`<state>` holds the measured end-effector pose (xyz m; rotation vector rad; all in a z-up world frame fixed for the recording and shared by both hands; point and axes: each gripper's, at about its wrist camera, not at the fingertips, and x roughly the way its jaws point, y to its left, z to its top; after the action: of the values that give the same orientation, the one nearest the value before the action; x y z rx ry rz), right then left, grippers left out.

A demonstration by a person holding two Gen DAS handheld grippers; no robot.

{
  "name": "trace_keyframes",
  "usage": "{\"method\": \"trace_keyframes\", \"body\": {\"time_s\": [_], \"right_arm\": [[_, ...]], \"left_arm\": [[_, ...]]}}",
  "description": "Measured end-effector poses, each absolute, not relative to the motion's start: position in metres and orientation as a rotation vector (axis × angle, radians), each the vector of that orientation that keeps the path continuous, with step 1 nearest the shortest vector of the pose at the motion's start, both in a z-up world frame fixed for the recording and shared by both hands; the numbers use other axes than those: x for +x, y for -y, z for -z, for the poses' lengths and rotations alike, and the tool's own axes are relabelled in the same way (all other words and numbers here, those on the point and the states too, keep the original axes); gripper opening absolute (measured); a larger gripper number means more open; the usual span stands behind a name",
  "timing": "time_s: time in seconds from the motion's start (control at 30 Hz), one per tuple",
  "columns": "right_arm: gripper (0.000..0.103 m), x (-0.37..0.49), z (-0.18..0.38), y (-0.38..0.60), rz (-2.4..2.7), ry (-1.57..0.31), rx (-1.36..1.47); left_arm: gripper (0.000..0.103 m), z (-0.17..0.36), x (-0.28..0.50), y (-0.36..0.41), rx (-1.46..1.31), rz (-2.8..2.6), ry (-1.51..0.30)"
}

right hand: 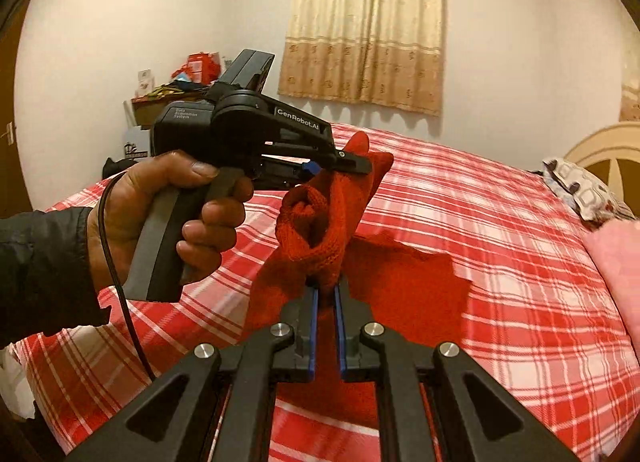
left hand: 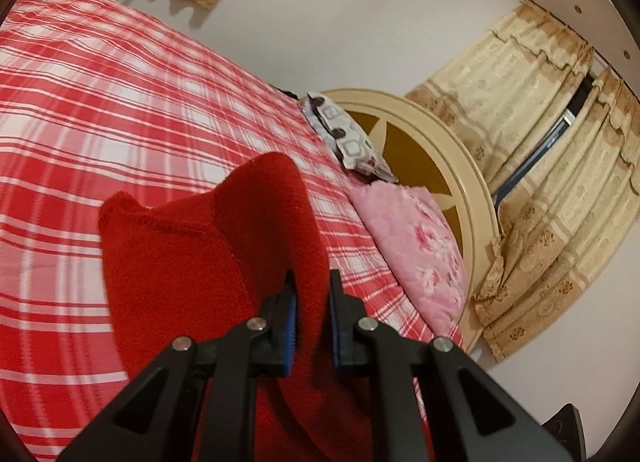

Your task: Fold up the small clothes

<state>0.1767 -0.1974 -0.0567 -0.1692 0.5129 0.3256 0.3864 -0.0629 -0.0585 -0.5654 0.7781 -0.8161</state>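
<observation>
The bed spreads wide under its red-and-white checked cover, flat and bare around the work, with open cover to the right running as far as the pink floral pillow and the patterned pillow against the cream headboard; beyond the far edge stand a white wall and beige curtains. In the right wrist view the person's left hand, in a dark sleeve, grips the pistol handle of the left gripper, which is held above the bed and points across it to the right. Its jaws are clamped on one upper edge of the red knitted garment. The right gripper comes in from below, jaws pressed together on a bunched fold of the same knit — so the garment hangs lifted between the two, its lower part trailing onto the cover. From the left wrist view the red knit passes straight between the blue pads and drapes away to the left.
</observation>
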Motion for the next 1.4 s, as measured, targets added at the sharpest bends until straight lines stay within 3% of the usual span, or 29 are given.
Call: {"method": "trace_keyframes", "body": {"time_s": [0.53, 0.77, 0.8, 0.93, 0.97, 1.07, 1.1, 1.4], "right_arm": [[0.007, 0.174, 0.100, 0.281, -0.259, -0.665, 0.036], [0.007, 0.168, 0.119, 0.301, -0.229, -0.719, 0.061], [0.007, 0.167, 0.120, 0.304, -0.221, -0.720, 0.066], [0.007, 0.163, 0.116, 0.326, -0.184, -0.690, 0.125], [0.008, 0.162, 0.113, 0.334, -0.167, -0.680, 0.151], [0.033, 0.162, 0.106, 0.349, -0.159, -0.646, 0.228], [0.035, 0.167, 0.102, 0.351, -0.164, -0.641, 0.250], [0.035, 0.243, 0.076, 0.302, -0.313, -0.680, 0.194]], "left_arm": [[0.014, 0.095, 0.384, 0.156, -0.335, 0.829, -0.917], [0.015, 0.076, 0.357, 0.165, -0.176, 0.856, -0.840], [0.021, 0.073, 0.352, 0.161, -0.164, 0.864, -0.827], [0.067, 0.065, 0.331, 0.137, -0.085, 0.804, -0.748], [0.069, 0.066, 0.324, 0.124, -0.076, 0.781, -0.730], [0.069, 0.073, 0.314, 0.104, -0.034, 0.731, -0.709], [0.071, 0.078, 0.311, 0.098, -0.014, 0.707, -0.704], [0.078, 0.113, 0.300, 0.094, 0.091, 0.594, -0.743]]}}
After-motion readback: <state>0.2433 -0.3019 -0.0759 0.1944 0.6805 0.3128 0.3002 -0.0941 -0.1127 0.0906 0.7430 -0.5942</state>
